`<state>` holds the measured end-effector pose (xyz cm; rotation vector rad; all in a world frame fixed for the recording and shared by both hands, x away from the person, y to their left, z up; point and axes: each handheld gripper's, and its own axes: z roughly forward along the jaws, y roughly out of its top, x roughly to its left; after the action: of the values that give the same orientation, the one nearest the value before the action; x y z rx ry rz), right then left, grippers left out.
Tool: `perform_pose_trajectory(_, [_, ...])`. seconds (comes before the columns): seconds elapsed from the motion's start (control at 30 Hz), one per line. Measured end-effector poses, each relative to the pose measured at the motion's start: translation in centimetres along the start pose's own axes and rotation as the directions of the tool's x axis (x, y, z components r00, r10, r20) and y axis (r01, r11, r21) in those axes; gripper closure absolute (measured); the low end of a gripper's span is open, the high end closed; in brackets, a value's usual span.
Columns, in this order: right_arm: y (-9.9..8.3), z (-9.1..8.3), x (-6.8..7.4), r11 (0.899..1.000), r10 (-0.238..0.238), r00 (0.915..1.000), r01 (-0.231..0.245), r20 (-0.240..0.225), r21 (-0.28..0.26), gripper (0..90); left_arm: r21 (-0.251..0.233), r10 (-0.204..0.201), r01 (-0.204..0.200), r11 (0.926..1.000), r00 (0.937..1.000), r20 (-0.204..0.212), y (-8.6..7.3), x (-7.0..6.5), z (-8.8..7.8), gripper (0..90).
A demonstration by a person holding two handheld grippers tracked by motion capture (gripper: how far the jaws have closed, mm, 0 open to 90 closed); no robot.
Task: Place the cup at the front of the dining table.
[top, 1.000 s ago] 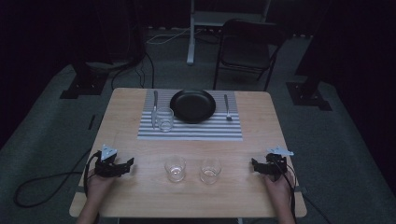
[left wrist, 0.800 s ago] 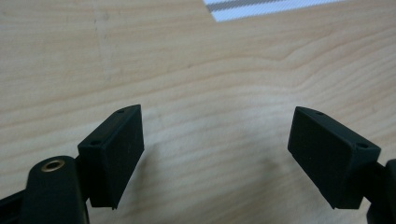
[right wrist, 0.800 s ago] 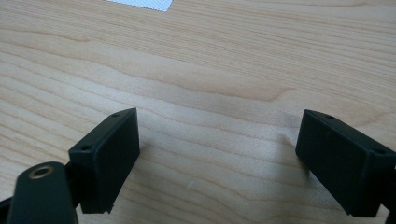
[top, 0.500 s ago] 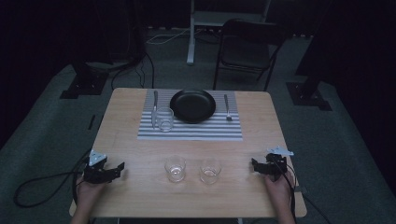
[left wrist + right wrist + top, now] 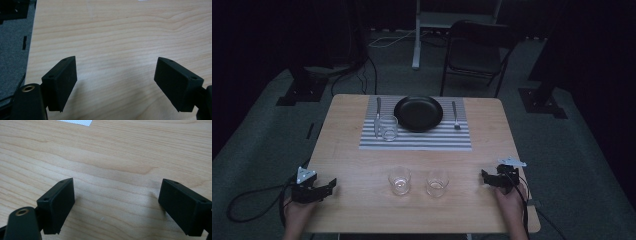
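The left gripper [image 5: 115, 82], jaws spread wide and holding nothing, sits low over the table [image 5: 347, 150] at its front-left corner. The right gripper [image 5: 484, 177], likewise open and empty, waits by the front-right edge. Between them, near the front edge, stand the near-left glass [image 5: 399, 180] and the near-right glass [image 5: 437, 183], possibly holding a little liquid in the dim light. A clean pickup calls for level jaws straddling one glass, then a gentle squeeze.

glasses: left glass [image 5: 399, 180] | right glass [image 5: 437, 183] | clear, upright, side by side, near table edge
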<state>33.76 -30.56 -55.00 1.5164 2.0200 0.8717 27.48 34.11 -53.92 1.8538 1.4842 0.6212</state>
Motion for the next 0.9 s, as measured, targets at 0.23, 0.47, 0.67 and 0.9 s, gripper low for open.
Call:
perform_pose_trajectory(0.23, [0.0, 0.0, 0.0, 1.000, 0.000, 1.0000, 0.000, 0.000, 0.000, 13.0, 0.013, -0.037, 0.038, 0.9992, 0.9984, -0.043, -0.4, 0.7, -0.2, 19.0])
perform_pose_trajectory(0.47, [0.0, 0.0, 0.0, 1.000, 0.000, 1.0000, 0.000, 0.000, 0.000, 13.1, 0.022, -0.081, 0.084, 0.9963, 0.9919, -0.098, -0.5, 0.8, -0.5, 7.7])
perform_pose_trajectory(0.67, [0.0, 0.0, 0.0, 1.000, 0.000, 1.0000, 0.000, 0.000, -0.001, 13.1, 0.072, -0.045, 0.052, 0.9961, 0.9941, -0.099, -0.9, 0.5, -0.5, 0.0])
perform_pose_trajectory(0.9, [0.0, 0.0, 0.0, 1.000, 0.000, 1.0000, 0.000, 0.000, -0.001, 13.1, 0.093, -0.038, 0.052, 0.9944, 0.9896, -0.138, -1.1, -0.2, -0.2, 0.1])
